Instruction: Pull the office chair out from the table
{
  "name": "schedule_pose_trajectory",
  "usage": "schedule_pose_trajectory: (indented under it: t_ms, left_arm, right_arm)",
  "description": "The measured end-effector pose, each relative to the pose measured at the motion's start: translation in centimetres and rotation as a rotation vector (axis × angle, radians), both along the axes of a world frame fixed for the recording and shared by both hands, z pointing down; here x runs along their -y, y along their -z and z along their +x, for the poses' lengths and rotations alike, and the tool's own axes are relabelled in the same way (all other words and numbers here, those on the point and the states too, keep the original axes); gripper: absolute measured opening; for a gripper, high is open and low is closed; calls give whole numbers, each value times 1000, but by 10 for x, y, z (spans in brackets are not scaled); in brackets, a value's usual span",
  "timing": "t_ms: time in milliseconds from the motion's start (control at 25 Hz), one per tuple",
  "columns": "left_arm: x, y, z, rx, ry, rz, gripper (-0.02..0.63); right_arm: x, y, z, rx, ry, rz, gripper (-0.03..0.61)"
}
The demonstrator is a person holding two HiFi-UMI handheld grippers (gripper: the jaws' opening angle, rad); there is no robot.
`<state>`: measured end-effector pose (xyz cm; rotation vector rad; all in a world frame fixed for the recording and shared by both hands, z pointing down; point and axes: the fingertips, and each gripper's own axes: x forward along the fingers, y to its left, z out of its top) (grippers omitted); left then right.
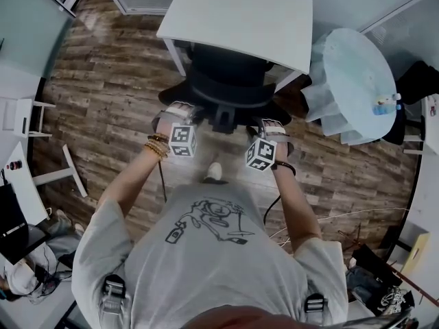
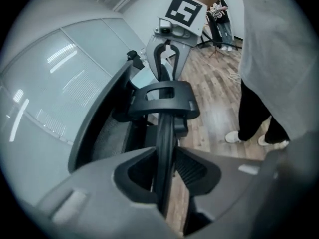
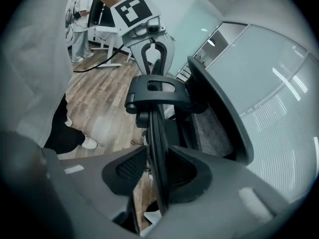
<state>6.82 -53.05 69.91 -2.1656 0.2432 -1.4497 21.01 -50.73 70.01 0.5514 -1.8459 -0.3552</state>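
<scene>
A black office chair [image 1: 230, 81] stands tucked under the white table [image 1: 240, 12], with its back toward me. My left gripper [image 1: 180, 112] and right gripper [image 1: 271, 126] sit on the top rim of the chair's back, left and right of its middle bracket. In the left gripper view, the thin black rim [image 2: 164, 133] runs between the spread jaws of the left gripper [image 2: 167, 169], with gaps on both sides. The right gripper [image 3: 157, 171] straddles the rim [image 3: 155, 133] the same way. Both are open. Each view shows the other gripper across the bracket [image 2: 162, 99].
A round glass table [image 1: 357, 74] stands to the right of the white table. White furniture [image 1: 24, 115] lines the left wall. Cables [image 1: 329, 218] and gear lie on the wood floor at the right. My feet [image 2: 234, 136] stand just behind the chair.
</scene>
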Motion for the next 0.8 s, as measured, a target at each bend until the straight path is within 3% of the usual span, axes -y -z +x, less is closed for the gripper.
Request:
schedule_pose_trajectory:
  t_ms: [40,440,800]
  left_arm:
    - [-1,-2,0,11,-6,-1,98]
    - [-9,-14,-1,58,-3,-26,92]
    - [-26,-18,-23,73,31,-72,94]
  right_arm:
    - [0,-2,1,0,-2,-6,110]
    - [-6,-6,3,-5,-6,-22,100]
    - [-28,-4,-19,28,12,-11,98]
